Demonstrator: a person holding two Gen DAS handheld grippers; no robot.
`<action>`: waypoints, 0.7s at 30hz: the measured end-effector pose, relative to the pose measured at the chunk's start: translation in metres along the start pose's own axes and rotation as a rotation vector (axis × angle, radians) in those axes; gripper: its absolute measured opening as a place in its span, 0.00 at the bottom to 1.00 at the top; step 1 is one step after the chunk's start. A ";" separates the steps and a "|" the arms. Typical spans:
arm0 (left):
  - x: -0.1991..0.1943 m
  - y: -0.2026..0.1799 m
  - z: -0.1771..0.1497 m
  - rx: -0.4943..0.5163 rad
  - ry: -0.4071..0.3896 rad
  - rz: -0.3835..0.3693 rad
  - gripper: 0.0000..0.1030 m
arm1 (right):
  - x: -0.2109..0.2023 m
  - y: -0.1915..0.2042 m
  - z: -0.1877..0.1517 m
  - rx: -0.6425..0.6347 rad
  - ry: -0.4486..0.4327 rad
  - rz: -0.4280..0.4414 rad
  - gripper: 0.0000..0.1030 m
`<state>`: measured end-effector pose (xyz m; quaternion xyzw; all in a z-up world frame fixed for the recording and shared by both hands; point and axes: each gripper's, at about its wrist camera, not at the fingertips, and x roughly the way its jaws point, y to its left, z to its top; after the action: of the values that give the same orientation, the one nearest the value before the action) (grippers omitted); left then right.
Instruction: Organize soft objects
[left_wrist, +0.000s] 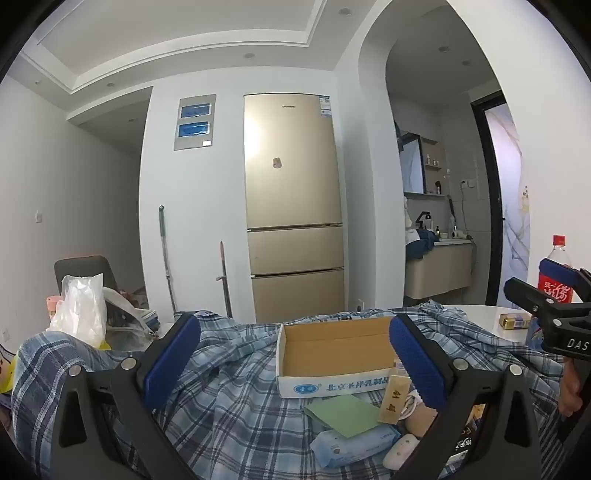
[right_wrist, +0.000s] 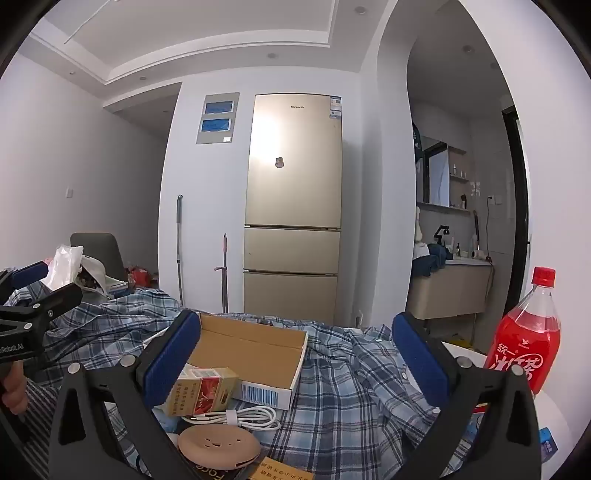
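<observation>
We take the cardboard box (left_wrist: 334, 354) as our landmark: it sits open and empty on top of the crumpled plaid shirt (left_wrist: 229, 398), which spreads out all around it over the table. Both our grippers hang level on the near side of the box, the left gripper (left_wrist: 295, 365) and the right gripper (right_wrist: 297, 363) each with fingers spread wide and nothing between them.

The shirt looks like the soft thing to sort, and it is pinned under the box and under the clutter just in front of it: a wet-wipe pack (left_wrist: 354, 445), a green card (left_wrist: 341, 413), a white cable (right_wrist: 236, 415) and a small carton (right_wrist: 201, 391). We judge it best to clear or lift these first, then pinch a fold well away from the soda bottle (right_wrist: 524, 343), right of the box, which a tugged cloth could topple.
</observation>
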<state>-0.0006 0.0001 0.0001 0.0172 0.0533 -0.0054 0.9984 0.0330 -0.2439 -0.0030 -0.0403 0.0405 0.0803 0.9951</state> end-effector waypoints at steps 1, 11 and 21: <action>0.000 0.001 0.000 -0.004 -0.003 -0.008 1.00 | 0.000 0.000 0.000 0.000 -0.004 0.000 1.00; -0.001 0.001 0.004 0.005 -0.002 0.004 1.00 | -0.001 -0.001 0.000 -0.001 -0.009 -0.002 1.00; 0.003 0.001 0.001 0.011 0.004 0.005 1.00 | 0.000 -0.003 0.000 0.000 -0.008 -0.002 1.00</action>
<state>0.0022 0.0009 0.0009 0.0230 0.0552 -0.0033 0.9982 0.0332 -0.2473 -0.0029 -0.0400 0.0365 0.0792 0.9954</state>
